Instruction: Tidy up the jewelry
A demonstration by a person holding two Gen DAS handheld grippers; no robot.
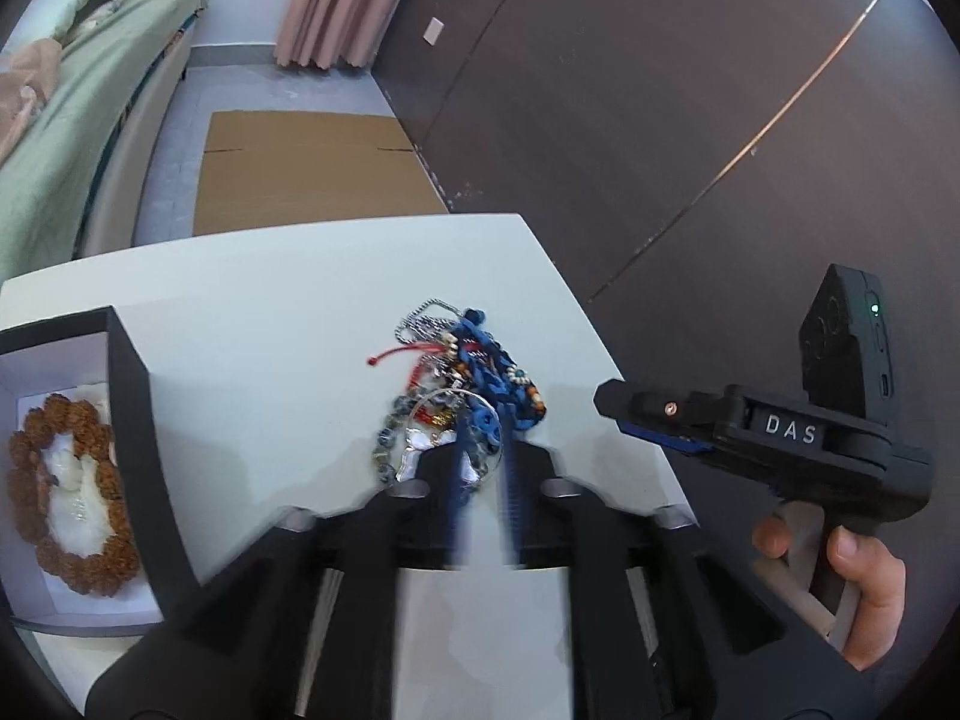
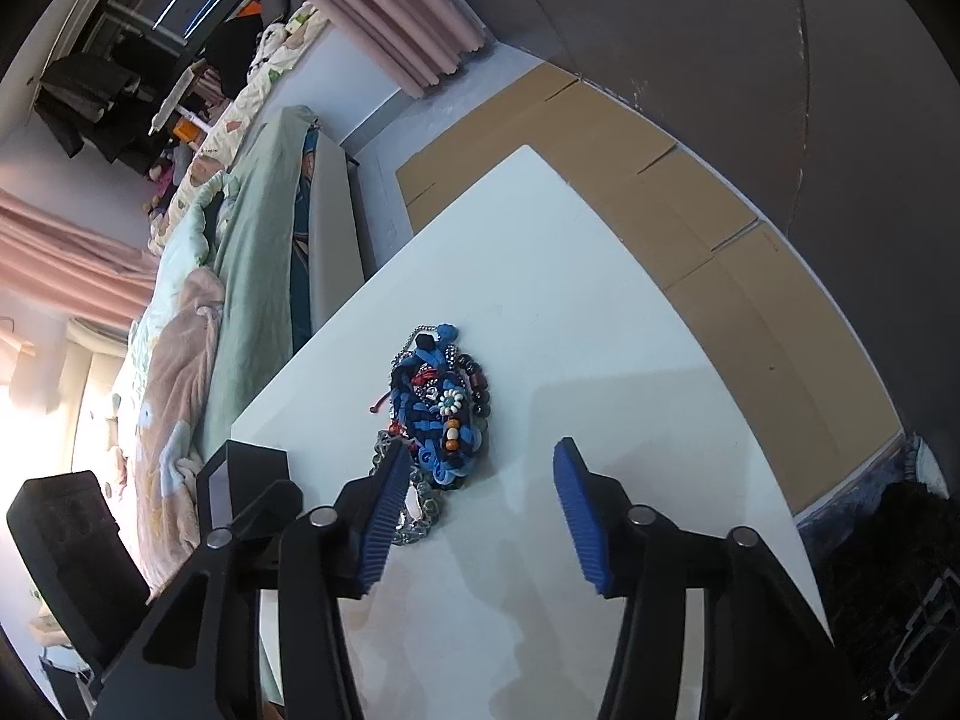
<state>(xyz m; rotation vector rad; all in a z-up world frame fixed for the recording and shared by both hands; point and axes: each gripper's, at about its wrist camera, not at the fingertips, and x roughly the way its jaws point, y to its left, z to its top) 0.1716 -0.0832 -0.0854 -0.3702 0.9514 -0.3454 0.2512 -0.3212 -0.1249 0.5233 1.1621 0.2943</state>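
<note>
Jewelry pile (image 1: 462, 396) apparently between left hand-held gripper (image 1: 483, 480).

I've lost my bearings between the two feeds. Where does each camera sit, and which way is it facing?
Left wrist: on the left gripper, looking down over the white table at the jewelry pile; its blurred fingers are close together at the pile; the black box lies left, the right gripper and hand right.
Right wrist: on the right gripper, open, facing the same pile from the other side, bed beyond.
Shared: pile, table, box corner.
</note>
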